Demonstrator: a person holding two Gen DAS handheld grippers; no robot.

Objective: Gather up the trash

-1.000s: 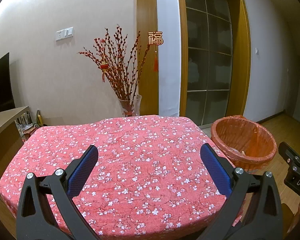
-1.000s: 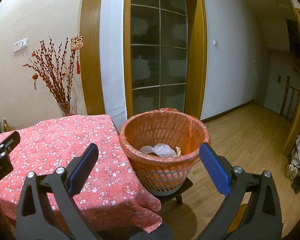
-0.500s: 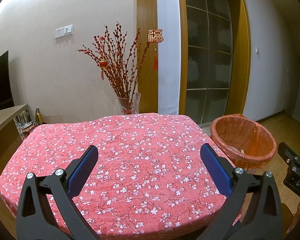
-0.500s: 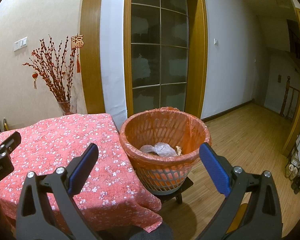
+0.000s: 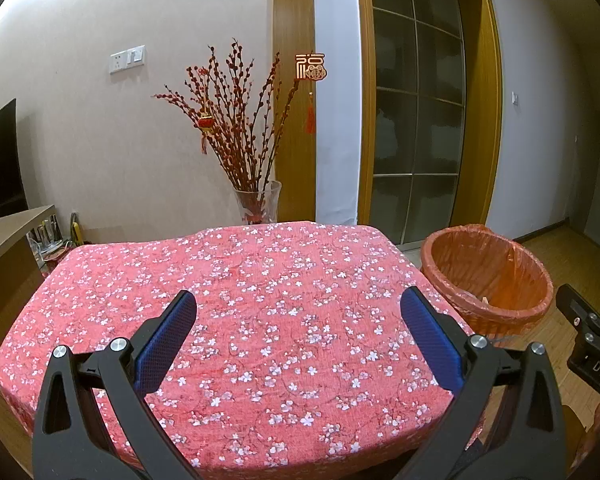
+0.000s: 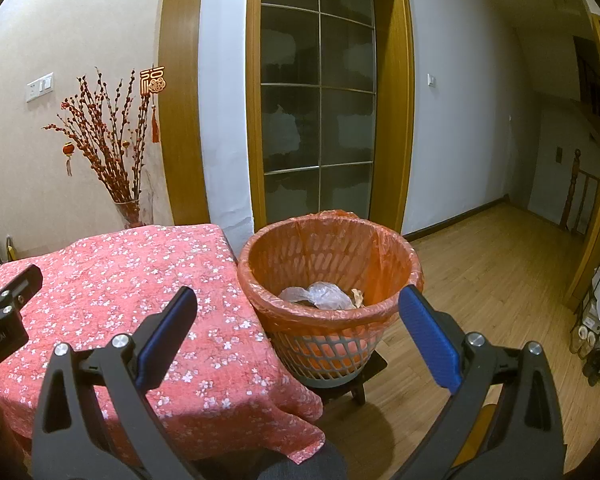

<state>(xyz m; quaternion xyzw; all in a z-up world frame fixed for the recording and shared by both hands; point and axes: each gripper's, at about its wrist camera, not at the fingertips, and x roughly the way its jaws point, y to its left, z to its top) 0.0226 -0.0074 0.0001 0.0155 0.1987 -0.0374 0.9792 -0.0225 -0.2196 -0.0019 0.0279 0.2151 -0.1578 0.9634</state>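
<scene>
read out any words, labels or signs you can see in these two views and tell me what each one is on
"福": gold cut-out ornament with a red tassel, hanging on the wooden door frame.
"DAS": white letters on the right gripper body, cut off at the left wrist view's edge.
"enRoboLAI", as far as it reads: white print on the left gripper body, its start cut off in the right wrist view.
Nothing else readable; the wall switch plate bears no lettering.

The tablecloth (image 5: pixel 260 320) is bare, open to a gripper from above. The bin (image 6: pixel 328 280) stands just beside its right edge, mouth open, trash (image 6: pixel 320 296) low inside.
</scene>
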